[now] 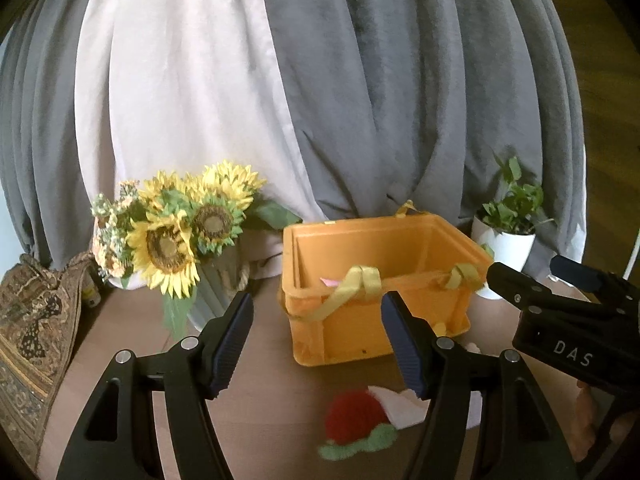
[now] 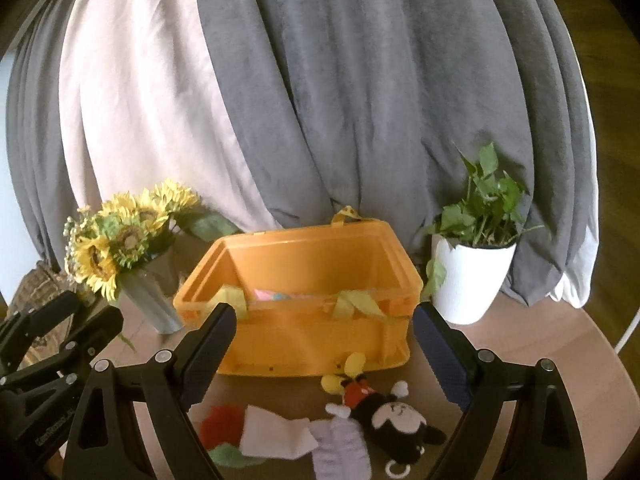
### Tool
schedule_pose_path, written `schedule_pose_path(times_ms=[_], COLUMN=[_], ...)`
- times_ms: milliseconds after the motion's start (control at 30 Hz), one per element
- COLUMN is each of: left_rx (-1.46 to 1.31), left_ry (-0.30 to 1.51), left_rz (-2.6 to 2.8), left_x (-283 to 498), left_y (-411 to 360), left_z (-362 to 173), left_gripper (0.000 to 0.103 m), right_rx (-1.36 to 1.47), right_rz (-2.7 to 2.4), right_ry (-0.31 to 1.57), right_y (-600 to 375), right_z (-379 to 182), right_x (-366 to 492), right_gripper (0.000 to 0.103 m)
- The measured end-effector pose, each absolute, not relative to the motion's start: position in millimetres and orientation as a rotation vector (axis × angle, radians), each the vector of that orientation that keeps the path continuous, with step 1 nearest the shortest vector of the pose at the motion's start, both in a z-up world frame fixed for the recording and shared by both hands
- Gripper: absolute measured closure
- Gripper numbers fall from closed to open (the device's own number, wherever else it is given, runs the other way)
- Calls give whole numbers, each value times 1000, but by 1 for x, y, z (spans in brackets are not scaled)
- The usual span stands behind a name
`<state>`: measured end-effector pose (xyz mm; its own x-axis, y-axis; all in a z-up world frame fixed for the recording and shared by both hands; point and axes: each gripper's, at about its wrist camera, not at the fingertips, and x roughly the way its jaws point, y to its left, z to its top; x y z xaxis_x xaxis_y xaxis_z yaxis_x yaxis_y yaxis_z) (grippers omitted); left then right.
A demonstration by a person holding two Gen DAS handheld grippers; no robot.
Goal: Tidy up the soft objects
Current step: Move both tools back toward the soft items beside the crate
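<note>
An orange plastic crate (image 1: pixel 384 292) (image 2: pixel 304 304) with yellow ribbon handles stands on the wooden table; something pink and blue lies inside it (image 2: pixel 272 294). In front of it lie a red and green soft toy (image 1: pixel 356 420) (image 2: pixel 220 428), a white folded cloth (image 2: pixel 276 432) (image 1: pixel 400 404), a pale lilac cloth (image 2: pixel 340 448) and a Mickey Mouse plush (image 2: pixel 384 412). My left gripper (image 1: pixel 316 344) is open and empty above the red toy. My right gripper (image 2: pixel 320 356) is open and empty above the plush; it also shows in the left wrist view (image 1: pixel 560 296).
A vase of sunflowers (image 1: pixel 180 232) (image 2: pixel 120 240) stands left of the crate. A potted green plant in a white pot (image 2: pixel 472 276) (image 1: pixel 504 236) stands right of it. Grey and white curtains hang behind. A patterned cushion (image 1: pixel 28 328) lies at far left.
</note>
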<state>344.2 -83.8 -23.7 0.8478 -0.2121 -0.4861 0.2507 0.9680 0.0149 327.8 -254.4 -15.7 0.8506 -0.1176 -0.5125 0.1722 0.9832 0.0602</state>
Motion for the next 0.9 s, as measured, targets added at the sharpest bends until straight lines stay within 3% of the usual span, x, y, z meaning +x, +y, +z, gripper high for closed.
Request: schedule_pose_path(times_ms=[900], left_rx=[149], left_ry=[664], left_rz=[-279], left_x=[302], left_y=[-90], left_z=[-80], left_gripper=[37], right_rx=[104], right_rz=[-146], right_ry=[738], right_y=[-248], right_z=[-78], right_x=[280], right_gripper=[12])
